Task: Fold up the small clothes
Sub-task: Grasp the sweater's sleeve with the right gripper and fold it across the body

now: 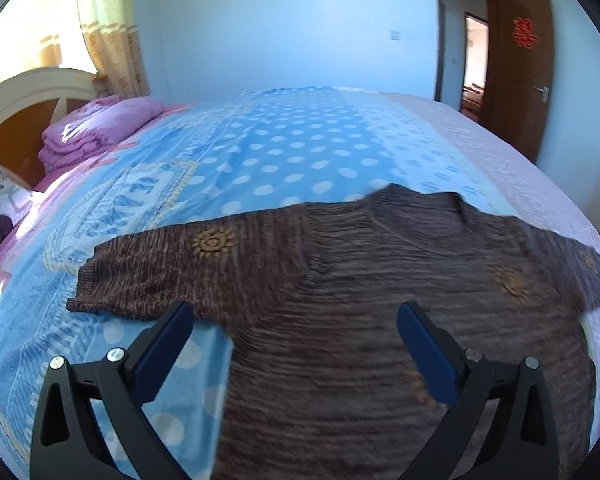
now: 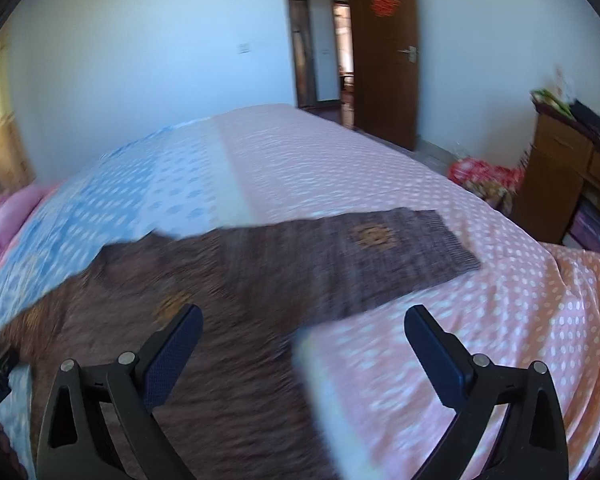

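A small brown knitted sweater (image 1: 340,300) with yellow sun patterns lies flat on the bed, both sleeves spread out sideways. My left gripper (image 1: 296,320) is open and empty, hovering over the sweater's left side near the left sleeve (image 1: 160,268). In the right wrist view the sweater (image 2: 228,300) fills the lower left, and its right sleeve (image 2: 380,256) stretches out to the right. My right gripper (image 2: 304,324) is open and empty above the sweater's right edge, below that sleeve.
The bed has a blue dotted blanket (image 1: 284,148) and a pink dotted sheet (image 2: 380,176). Folded pink bedding (image 1: 96,128) lies by the headboard at left. A wooden cabinet (image 2: 560,184) and an open door (image 2: 384,52) stand to the right.
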Motion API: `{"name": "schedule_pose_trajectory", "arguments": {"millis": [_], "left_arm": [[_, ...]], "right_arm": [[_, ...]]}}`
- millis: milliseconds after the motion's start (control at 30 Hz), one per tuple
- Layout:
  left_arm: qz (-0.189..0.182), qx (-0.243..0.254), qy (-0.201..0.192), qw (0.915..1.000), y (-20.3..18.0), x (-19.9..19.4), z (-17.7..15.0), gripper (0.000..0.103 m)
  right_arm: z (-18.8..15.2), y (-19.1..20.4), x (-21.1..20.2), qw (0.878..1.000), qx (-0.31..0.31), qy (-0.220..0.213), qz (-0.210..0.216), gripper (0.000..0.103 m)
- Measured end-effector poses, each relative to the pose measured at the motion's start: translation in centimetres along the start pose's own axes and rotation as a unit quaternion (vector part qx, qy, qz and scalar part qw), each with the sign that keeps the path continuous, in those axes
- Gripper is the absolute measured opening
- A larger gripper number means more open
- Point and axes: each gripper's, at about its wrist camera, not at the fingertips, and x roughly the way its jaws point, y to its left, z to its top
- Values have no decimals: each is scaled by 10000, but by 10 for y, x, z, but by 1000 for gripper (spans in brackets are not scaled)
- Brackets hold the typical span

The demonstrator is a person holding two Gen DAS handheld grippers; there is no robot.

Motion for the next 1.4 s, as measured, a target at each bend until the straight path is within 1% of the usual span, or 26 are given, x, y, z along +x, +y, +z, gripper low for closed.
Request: {"name": "schedule_pose_trajectory", "arguments": {"millis": [33,67,100,133,167,267,300,333,400,467,533,600,633,667,700,733,767,800,900,967,1100,1167,1233,1267,1333,1400], "left_arm": [[47,-96,16,9999,6,9,1,103],[91,-142,5,9999,8,15,1,103],[164,-159,-12,9997,10,21,0,103],[221,-140,-20,9997,10,26,-1,103],[280,-107,-21,9995,10,32,-2,103],[364,-124,25,9993,9,47,-9,103],[310,-167,55,9994,9,52,-13,103],[261,-176,189,9993,9,58,-16,103],[235,-177,438,9986,9,66,-16,103],[203,-261,544,9980,12,69,-16,103],[175,-363,676,9969,15,73,-18,103],[164,-443,889,9949,17,82,-19,103],[134,-525,1079,9927,20,88,-21,103],[50,-617,1119,9918,23,90,-21,103],[-18,-712,1087,9915,26,89,-22,103],[-41,-735,1075,9915,26,88,-22,103],[-32,-723,1076,9916,25,88,-22,103],[-10,-700,1080,9917,24,88,-22,103],[4,-686,1077,9918,23,88,-22,103],[-23,-712,1071,9917,25,88,-22,103],[-19,-706,1069,9918,25,89,-21,103],[-29,-714,1067,9917,25,89,-22,103],[-43,-727,1063,9917,25,89,-21,103],[-51,-733,1061,9916,25,89,-22,103],[-67,-744,1058,9916,26,89,-22,103],[-81,-758,1049,9916,27,90,-22,103]], "right_arm": [[12,-23,14,9997,196,76,-103,78],[23,-48,29,9987,425,198,-203,74],[31,-70,41,9968,676,261,-327,72],[35,-85,49,9952,848,278,-393,72],[41,-111,63,9914,1159,344,-498,72],[44,-159,92,9819,1699,490,-681,71],[43,-169,99,9796,1827,515,-664,68],[42,-177,104,9775,1939,561,-618,65],[40,-183,113,9747,2076,643,-523,63],[37,-181,121,9744,2071,729,-478,63],[35,-171,131,9783,1872,809,-378,60],[35,-158,136,9842,1451,765,-662,59],[35,-151,139,9861,1229,783,-794,56],[35,-145,142,9870,1048,823,-897,52],[35,-140,145,9871,804,878,-1072,41],[35,-134,146,9878,578,897,-1132,31],[35,-130,146,9888,473,902,-1090,26],[36,-128,146,9893,411,939,-1036,18],[39,-127,142,9883,482,1008,-1037,12],[45,-121,137,9889,506,983,-989,12],[69,-83,110,9951,157,599,-775,12],[78,-49,92,9974,-131,443,-553,12],[81,-6,76,9985,-399,318,-197,12],[80,8,73,9984,-474,293,-71,12],[72,58,62,9965,-693,269,382,12],[60,96,59,9933,-854,287,730,12]]}}
